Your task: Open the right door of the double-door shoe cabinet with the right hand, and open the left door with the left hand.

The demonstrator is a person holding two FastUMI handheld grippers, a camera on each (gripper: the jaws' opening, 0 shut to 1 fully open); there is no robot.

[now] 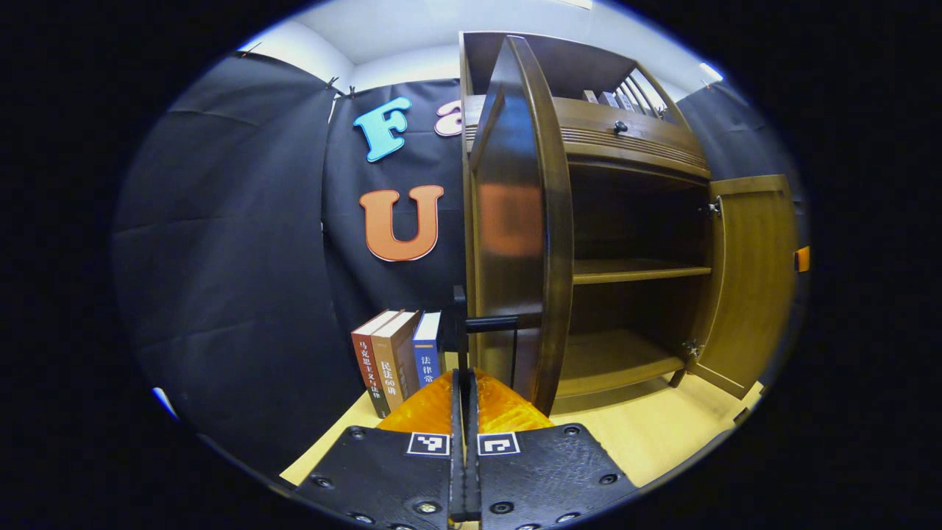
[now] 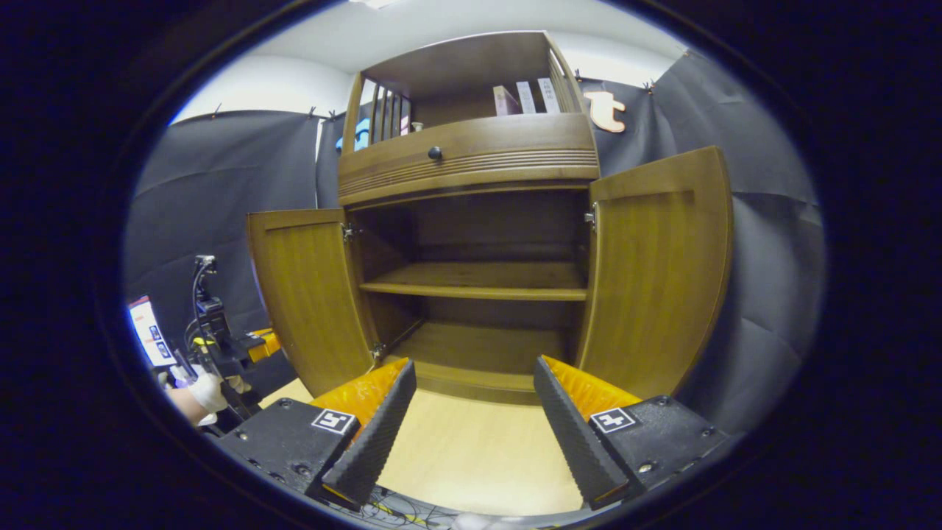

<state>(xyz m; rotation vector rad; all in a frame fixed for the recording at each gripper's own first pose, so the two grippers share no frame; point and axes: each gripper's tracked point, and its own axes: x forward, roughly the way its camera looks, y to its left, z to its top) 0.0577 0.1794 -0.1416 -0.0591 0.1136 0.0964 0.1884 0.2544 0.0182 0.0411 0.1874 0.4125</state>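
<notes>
Cabinet [image 2: 471, 158]: a wooden double-door shoe cabinet on a pale wooden floor [image 2: 471, 456], with black cloth hung behind and to both sides.
Left door [image 1: 519, 221]: swung wide open; in the left gripper view it is seen nearly edge-on, its outer face turned towards the camera. In the right gripper view it stands out from the cabinet's left side.
Right door [image 2: 655, 272]: open too, swung out to the right, its inner face showing in both views.
Inside: one shelf [image 2: 478, 283] across the middle and a bottom board below it, both bare.
Drawer [image 2: 471, 151]: above the doors, shut, with a small dark knob [image 2: 435, 153].
Top: an open compartment with slatted sides; a few upright books [image 2: 524, 97] stand at its back.
Left gripper [image 1: 464, 383]: its fingers lie pressed together with no gap. A dark bar handle [image 1: 491, 322] sits just ahead of the tips, at the near edge of the left door; the fingers probably do not hold it, though the view there is poor. In the right gripper view this gripper is at the far left, beside the left door, held by a gloved hand [image 2: 210, 390].
Right gripper [image 2: 475, 397]: fingers spread wide apart, nothing between them, low before the open cabinet, and apart from both doors.
Floor books [image 1: 397, 357]: three stand upright on the floor, left of the cabinet and against the cloth.
</notes>
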